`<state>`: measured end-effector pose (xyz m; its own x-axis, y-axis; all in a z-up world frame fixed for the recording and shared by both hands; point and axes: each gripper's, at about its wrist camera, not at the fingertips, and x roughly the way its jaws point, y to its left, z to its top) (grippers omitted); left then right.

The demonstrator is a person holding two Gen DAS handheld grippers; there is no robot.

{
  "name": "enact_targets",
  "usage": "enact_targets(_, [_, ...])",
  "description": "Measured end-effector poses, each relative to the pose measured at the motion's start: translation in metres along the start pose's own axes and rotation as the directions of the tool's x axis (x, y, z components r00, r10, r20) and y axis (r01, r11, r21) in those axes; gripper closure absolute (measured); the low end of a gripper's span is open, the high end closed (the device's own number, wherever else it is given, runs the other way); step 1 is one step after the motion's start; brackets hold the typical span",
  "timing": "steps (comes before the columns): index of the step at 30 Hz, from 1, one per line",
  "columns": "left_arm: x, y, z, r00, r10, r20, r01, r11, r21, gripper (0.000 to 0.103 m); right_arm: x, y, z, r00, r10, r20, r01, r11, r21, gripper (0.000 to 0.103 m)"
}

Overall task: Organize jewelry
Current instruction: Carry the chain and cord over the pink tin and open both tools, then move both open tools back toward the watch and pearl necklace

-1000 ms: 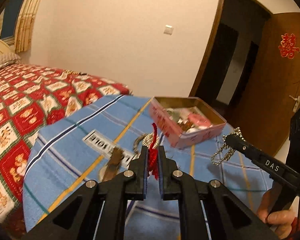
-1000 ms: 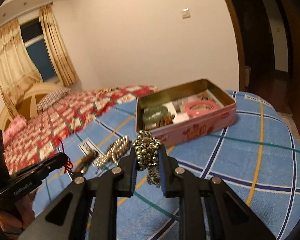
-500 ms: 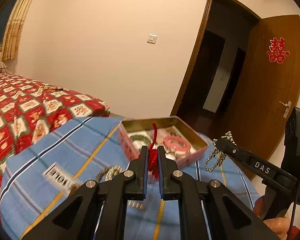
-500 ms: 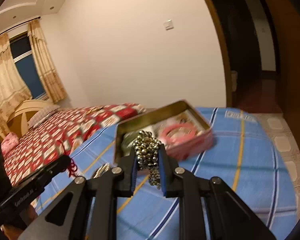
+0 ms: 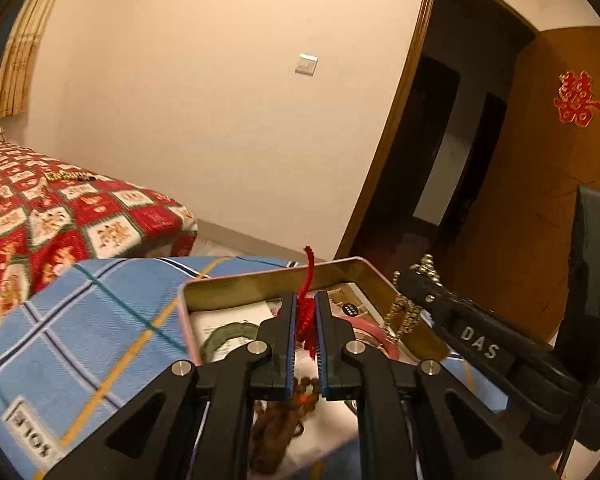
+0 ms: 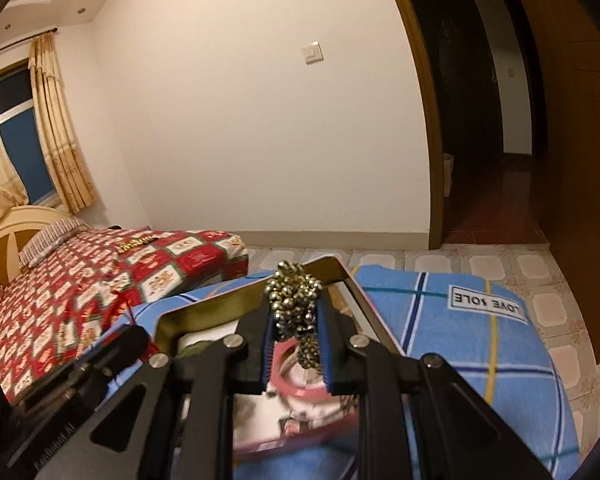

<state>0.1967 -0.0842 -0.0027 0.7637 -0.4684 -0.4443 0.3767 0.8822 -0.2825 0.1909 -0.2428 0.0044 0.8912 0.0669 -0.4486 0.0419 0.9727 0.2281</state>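
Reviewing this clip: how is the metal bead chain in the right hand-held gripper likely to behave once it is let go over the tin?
The bead chain looks floppy: a loop dangles below the right hand-held gripper. It will probably drop in a heap, not hold shape. Being round beads, strands could slide or snag on the tin rim.

Cream walls (image 6: 240,120) carry a light switch (image 6: 313,53). A bed (image 6: 80,280) with red patterned cover stands left (under a curtained window (image 6: 18,144)). Right, a dark doorway (image 6: 480,100); tiled floor (image 6: 540,272) below.
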Motion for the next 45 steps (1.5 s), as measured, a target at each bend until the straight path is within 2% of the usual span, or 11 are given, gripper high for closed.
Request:
enact_targets(8, [0.044, -0.006, -0.003, 0.995, 0.010, -0.101, -0.011, 1.000, -0.003, 0.097, 0.047, -0.015, 0.000, 0.993, 0.012, -0.116, -0.011, 1.000, 0.005, 0.081])
enact_targets(20, [0.047, -0.009, 0.000, 0.992, 0.078, -0.095, -0.075, 0.997, 0.029, 0.096, 0.060, -0.021, 0.002, 0.985, 0.069, -0.159, -0.069, 0.998, 0.002, 0.077])
enact_targets(22, [0.048, -0.010, 0.000, 0.991, 0.077, -0.107, -0.073, 0.996, 0.041, 0.089, 0.059, -0.023, 0.003, 0.984, 0.087, -0.155, -0.086, 0.996, 0.014, 0.075])
enact_targets(24, [0.048, -0.015, -0.001, 0.990, 0.063, -0.125, -0.056, 0.997, 0.055, 0.051, 0.055, -0.027, 0.006, 0.982, 0.130, -0.137, -0.124, 0.991, 0.052, 0.068])
enact_targets(25, [0.047, -0.015, -0.001, 0.991, 0.055, -0.118, -0.049, 0.997, 0.056, 0.041, 0.051, -0.028, 0.007, 0.981, 0.154, -0.119, -0.147, 0.987, 0.071, 0.049])
enact_targets(26, [0.042, -0.017, 0.000, 0.995, 0.046, -0.092, -0.042, 0.998, 0.055, 0.029, 0.046, -0.029, 0.009, 0.985, 0.144, -0.091, -0.137, 0.988, 0.077, 0.020])
enact_targets(27, [0.036, -0.019, 0.000, 0.998, 0.043, -0.052, -0.041, 0.998, 0.052, 0.025, 0.034, -0.030, 0.010, 0.993, 0.116, -0.033, -0.113, 0.991, 0.077, 0.011])
enact_targets(30, [0.032, -0.017, 0.003, 0.998, 0.045, -0.040, -0.044, 0.998, 0.041, 0.025, 0.006, -0.036, 0.015, 0.995, 0.045, 0.094, -0.054, 0.994, 0.092, 0.007])
enact_targets(32, [0.032, -0.013, 0.002, 0.998, 0.040, -0.051, -0.039, 0.999, 0.019, 0.025, -0.003, -0.040, 0.015, 0.992, -0.021, 0.128, 0.006, 0.993, 0.116, 0.007])
enact_targets(37, [0.019, -0.012, -0.005, 0.998, 0.020, -0.060, -0.020, 1.000, -0.001, 0.025, -0.014, -0.049, 0.007, 0.987, -0.101, 0.122, 0.080, 0.983, 0.166, 0.006])
enact_targets(45, [-0.022, -0.022, -0.025, 0.994, 0.108, -0.015, -0.106, 0.988, 0.114, 0.025, -0.037, -0.043, -0.013, 0.988, -0.134, 0.079, 0.117, 0.975, 0.188, 0.006])
